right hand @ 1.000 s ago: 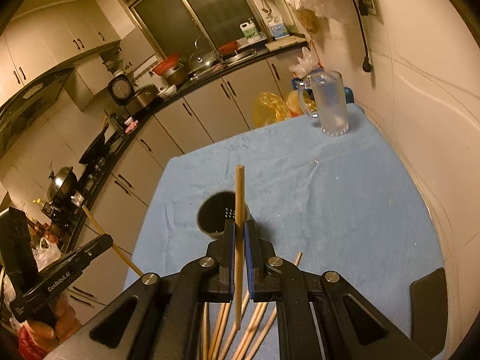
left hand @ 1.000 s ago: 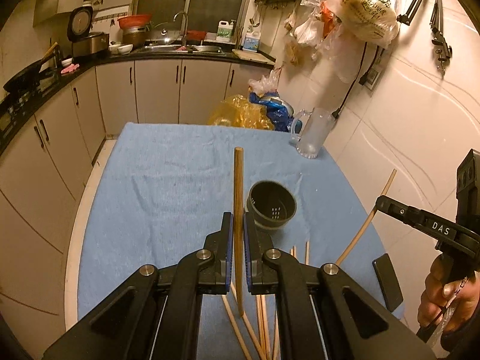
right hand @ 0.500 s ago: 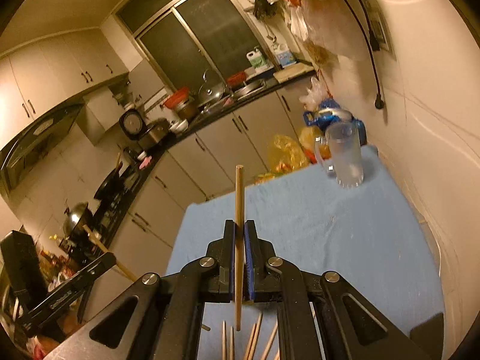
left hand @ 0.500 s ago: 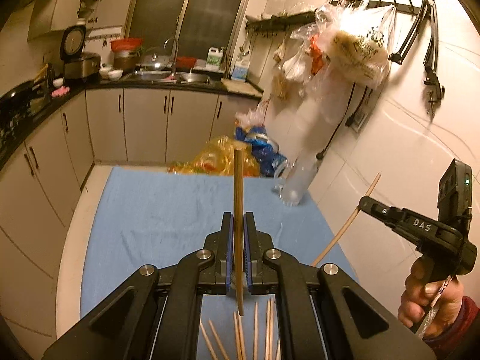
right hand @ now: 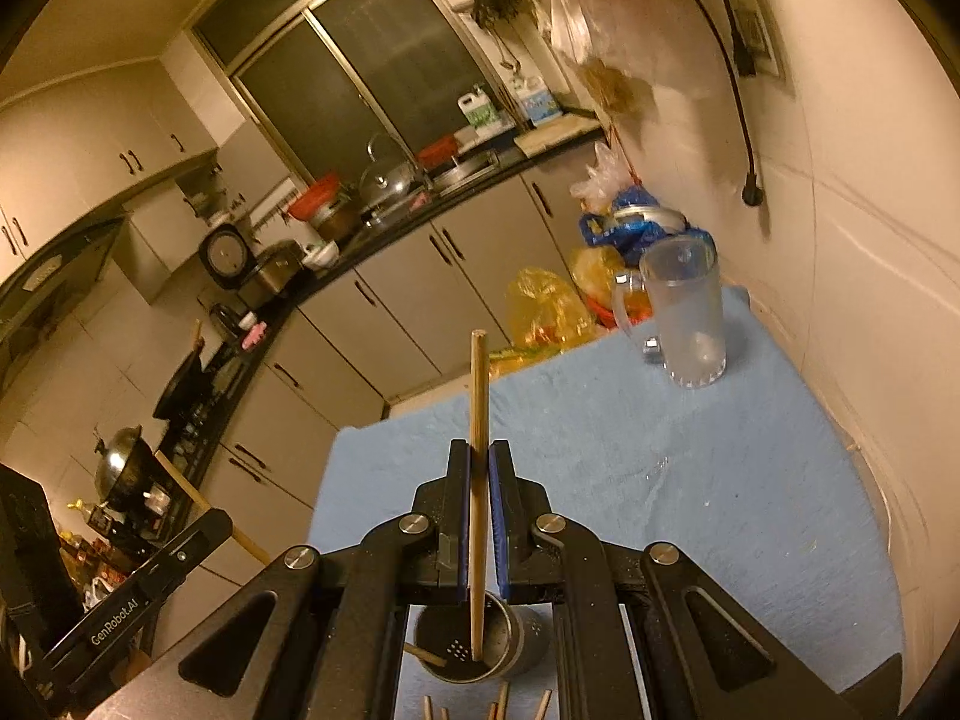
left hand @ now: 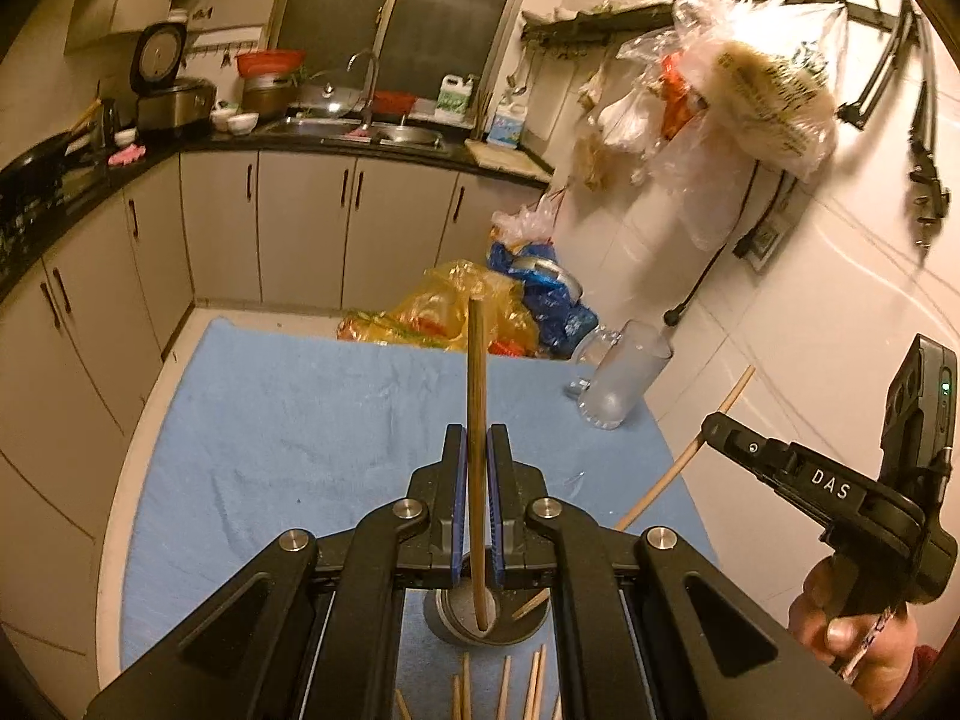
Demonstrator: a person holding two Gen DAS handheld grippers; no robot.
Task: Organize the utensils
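Note:
My left gripper (left hand: 478, 438) is shut on a wooden chopstick (left hand: 476, 372) that stands nearly upright. Its lower end hangs in the mouth of the dark perforated holder (left hand: 447, 621) below the jaws. My right gripper (right hand: 478, 450) is shut on a second chopstick (right hand: 478, 384), whose lower tip is inside the same holder (right hand: 522, 639). In the left wrist view, the right gripper (left hand: 714, 426) comes in from the right with its slanted chopstick (left hand: 678, 468). The left gripper (right hand: 222, 525) shows at the lower left of the right wrist view. Several loose chopsticks (left hand: 504, 684) lie on the cloth just before the holder.
A blue cloth (left hand: 288, 420) covers the table. A frosted glass mug (left hand: 618, 378) stands at its far right corner by the white wall. Plastic bags (left hand: 456, 306) sit beyond the far edge. Kitchen cabinets (left hand: 228, 228) run along the left and back.
Both grippers have risen and moved forward with their chopsticks. The holder, ahead of the fingers a second ago, now sits under the jaws with the chopstick ends in it.

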